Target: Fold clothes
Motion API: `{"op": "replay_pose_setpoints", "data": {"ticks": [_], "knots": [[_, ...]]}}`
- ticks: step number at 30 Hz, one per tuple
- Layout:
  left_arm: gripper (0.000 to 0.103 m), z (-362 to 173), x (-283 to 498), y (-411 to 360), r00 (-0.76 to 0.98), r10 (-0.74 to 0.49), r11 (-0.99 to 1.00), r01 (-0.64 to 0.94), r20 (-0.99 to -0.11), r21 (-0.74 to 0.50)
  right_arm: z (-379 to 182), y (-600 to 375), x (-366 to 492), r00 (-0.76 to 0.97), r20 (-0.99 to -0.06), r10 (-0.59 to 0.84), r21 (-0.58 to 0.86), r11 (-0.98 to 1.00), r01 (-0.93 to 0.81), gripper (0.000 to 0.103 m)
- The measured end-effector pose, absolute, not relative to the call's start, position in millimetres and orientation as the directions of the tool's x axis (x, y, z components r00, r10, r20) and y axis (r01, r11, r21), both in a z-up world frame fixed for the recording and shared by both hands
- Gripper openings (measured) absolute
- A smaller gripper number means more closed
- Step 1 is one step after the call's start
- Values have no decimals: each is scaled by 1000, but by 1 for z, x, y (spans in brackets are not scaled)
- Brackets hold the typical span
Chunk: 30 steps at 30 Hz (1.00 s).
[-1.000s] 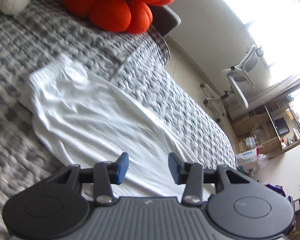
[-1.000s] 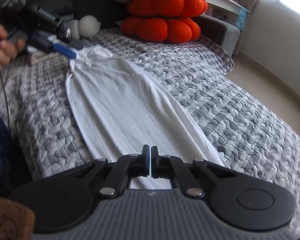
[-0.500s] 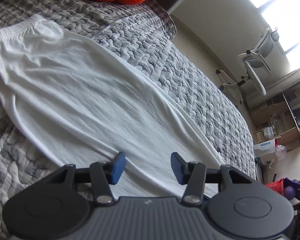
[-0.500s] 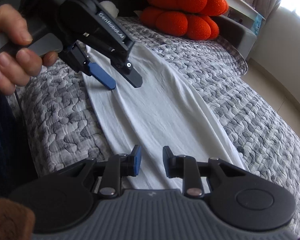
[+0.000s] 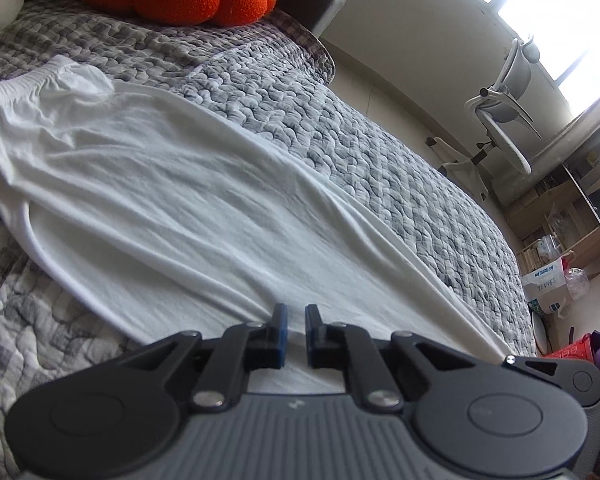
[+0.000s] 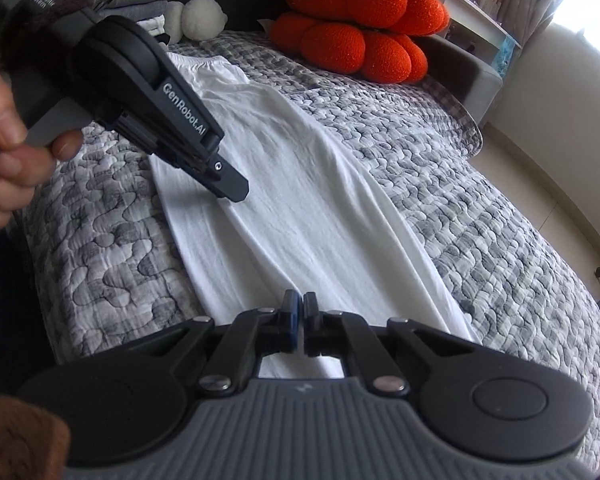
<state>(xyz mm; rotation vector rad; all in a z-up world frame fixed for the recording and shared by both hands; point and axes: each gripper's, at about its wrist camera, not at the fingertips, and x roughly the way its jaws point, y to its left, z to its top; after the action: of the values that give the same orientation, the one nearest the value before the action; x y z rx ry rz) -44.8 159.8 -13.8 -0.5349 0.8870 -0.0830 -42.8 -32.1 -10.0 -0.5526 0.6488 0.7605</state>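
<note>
Covering the grey quilted bed [image 6: 480, 216], a white garment [image 5: 188, 216] lies stretched long and narrow, waistband toward the orange cushion [image 6: 360, 28]; shorter folds look left. The right gripper [image 6: 300, 322] appears pressed shut on its near end; the left gripper [image 5: 294, 334] is nearly closed, a slim gap showing.

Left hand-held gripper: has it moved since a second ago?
Yes. The left hand-held gripper has come from the waistband end near the white plush down along the white garment, toward the camera.

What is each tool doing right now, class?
Left tool: nearly closed over the white garment; grip unclear.
Right tool: shut; grip on cloth unclear.
</note>
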Motion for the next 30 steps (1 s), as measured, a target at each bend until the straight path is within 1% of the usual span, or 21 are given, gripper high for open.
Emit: {"op": "replay_pose_setpoints", "data": {"ticks": [4, 5, 7, 8, 13, 14, 16, 20, 21, 23, 27, 30], "knots": [[15, -15, -47, 160, 638, -308, 848, -153, -706, -508, -4, -36, -41, 567, -688, 453, -199, 633, -748, 0], [20, -15, -48, 160, 638, -315, 844, -151, -703, -515, -2, -37, -40, 569, -683, 458, -190, 641, -744, 0], [28, -14, -48, 160, 639, -328, 837, -146, -696, -528, 2, -41, -39, 577, -671, 466, -168, 662, -731, 0], [30, -14, -48, 160, 639, -331, 835, -144, -694, -531, 4, -43, -38, 578, -666, 471, -156, 670, -726, 0], [32, -15, -45, 159, 643, -337, 826, -150, -688, -544, 10, -48, -36, 580, -647, 496, -109, 692, -714, 0], [36, -15, -44, 159, 643, -343, 820, -151, -685, -553, 11, -49, -35, 577, -644, 503, -98, 694, -713, 0], [41, -17, -43, 160, 645, -358, 800, -162, -675, -578, 14, -51, -35, 573, -636, 517, -78, 695, -714, 0], [42, -19, -46, 163, 623, -458, 707, -177, -635, -684, 17, -57, -32, 585, -626, 515, -54, 720, -692, 0], [44, -19, -47, 161, 622, -464, 704, -173, -631, -688, 18, -58, -31, 588, -625, 513, -47, 727, -685, 0], [52, -20, -47, 155, 628, -450, 719, -167, -635, -675, 19, -60, -31, 588, -620, 520, -34, 731, -682, 0], [52, -26, -42, 155, 642, -419, 715, -203, -642, -669, 22, -61, -35, 576, -611, 543, -18, 718, -696, 0], [49, -26, -40, 160, 671, -396, 709, -209, -626, -673, 24, -62, -39, 569, -604, 558, -11, 708, -706, 0]]}}
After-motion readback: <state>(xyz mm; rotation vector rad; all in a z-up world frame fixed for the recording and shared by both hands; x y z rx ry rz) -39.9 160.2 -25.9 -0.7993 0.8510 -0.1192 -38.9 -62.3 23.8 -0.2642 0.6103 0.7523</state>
